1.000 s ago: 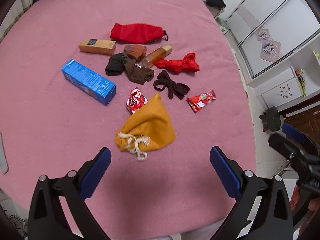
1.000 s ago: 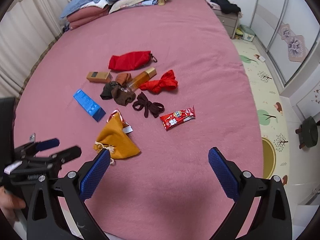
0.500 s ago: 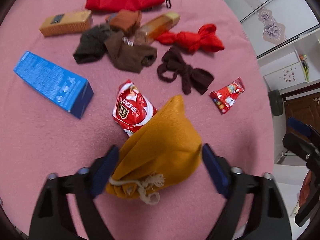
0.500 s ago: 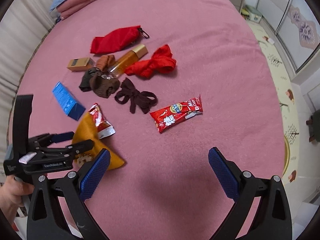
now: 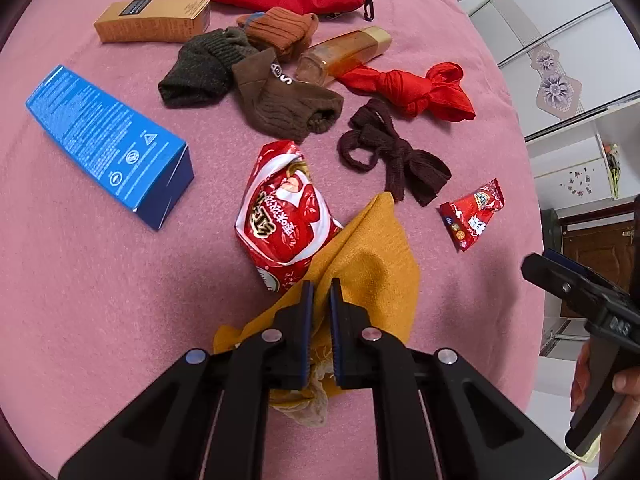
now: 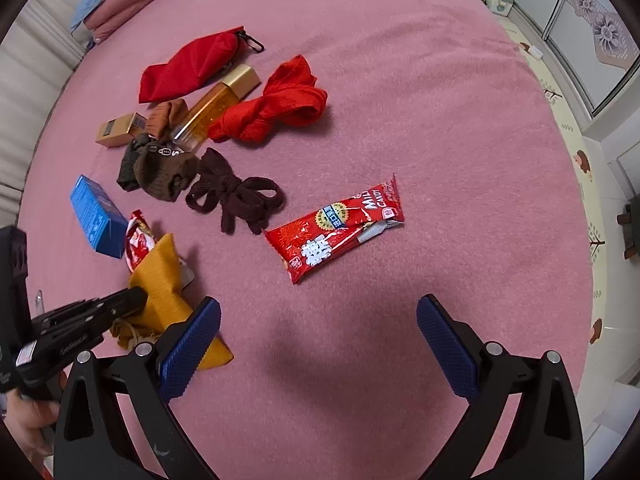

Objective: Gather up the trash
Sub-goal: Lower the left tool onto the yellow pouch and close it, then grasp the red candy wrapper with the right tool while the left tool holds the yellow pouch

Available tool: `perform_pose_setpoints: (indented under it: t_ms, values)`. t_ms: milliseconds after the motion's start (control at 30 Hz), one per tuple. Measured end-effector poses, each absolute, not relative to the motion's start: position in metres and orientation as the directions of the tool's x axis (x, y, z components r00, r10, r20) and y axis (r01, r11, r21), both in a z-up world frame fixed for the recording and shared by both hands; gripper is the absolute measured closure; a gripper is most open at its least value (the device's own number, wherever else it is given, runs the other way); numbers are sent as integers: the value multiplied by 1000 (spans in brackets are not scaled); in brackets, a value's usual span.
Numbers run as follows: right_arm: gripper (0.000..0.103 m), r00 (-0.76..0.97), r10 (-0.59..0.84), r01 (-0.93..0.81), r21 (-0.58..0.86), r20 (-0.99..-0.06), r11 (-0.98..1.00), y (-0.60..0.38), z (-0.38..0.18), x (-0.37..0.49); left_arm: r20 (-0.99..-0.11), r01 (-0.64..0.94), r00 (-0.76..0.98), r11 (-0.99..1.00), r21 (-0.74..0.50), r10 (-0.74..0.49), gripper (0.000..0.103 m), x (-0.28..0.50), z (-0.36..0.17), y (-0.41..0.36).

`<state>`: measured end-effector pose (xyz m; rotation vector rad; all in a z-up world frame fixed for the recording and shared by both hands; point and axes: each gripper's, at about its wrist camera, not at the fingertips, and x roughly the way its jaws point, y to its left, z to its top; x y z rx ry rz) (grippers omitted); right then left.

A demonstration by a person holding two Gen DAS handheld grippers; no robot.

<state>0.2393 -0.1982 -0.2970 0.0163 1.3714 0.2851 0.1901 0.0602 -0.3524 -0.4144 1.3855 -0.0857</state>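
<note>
My left claw (image 5: 319, 294) pinches the soft mustard cloth drawstring pouch (image 5: 372, 264) near its mouth, limp on the pink bedspread (image 5: 100, 280). My right claw (image 6: 318, 320) hangs spread and empty. Beyond lies the light, crinkly red candy wrapper (image 6: 336, 232), long axis running left-near to right-far; I'd grab mid-length.

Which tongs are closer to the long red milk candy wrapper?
Right. The right tongs hang open just in front of the milk candy wrapper, apart from it. The left tongs are off to its side, shut on the yellow pouch.
</note>
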Motion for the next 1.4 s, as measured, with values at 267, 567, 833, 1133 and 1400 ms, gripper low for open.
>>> perform_pose_setpoints:
  t_ms: [267,567,833,1133,1400]
  values:
    - [9,167,222,-183,192,-961,964,-195,-301,246,-937,-103,175,941,-323,-303,46,194,-355,67]
    - [9,146,204,-165,179,-968,970,-196,-318,255,-947,-87,133,949,-304,-292,71,200,-372,58]
    - [9,138,189,-127,172,-972,977,-197,-332,270,-908,-173,194,898,-405,-372,85,187,-354,64]
    - [15,59,140,36,142,-988,989,-203,-363,298,-855,-232,265,831,-505,-446,86,193,-343,55]
    - [69,84,262,90,269,-961,959,-226,-359,296,-865,-264,258,830,-492,-431,86,202,-343,46]
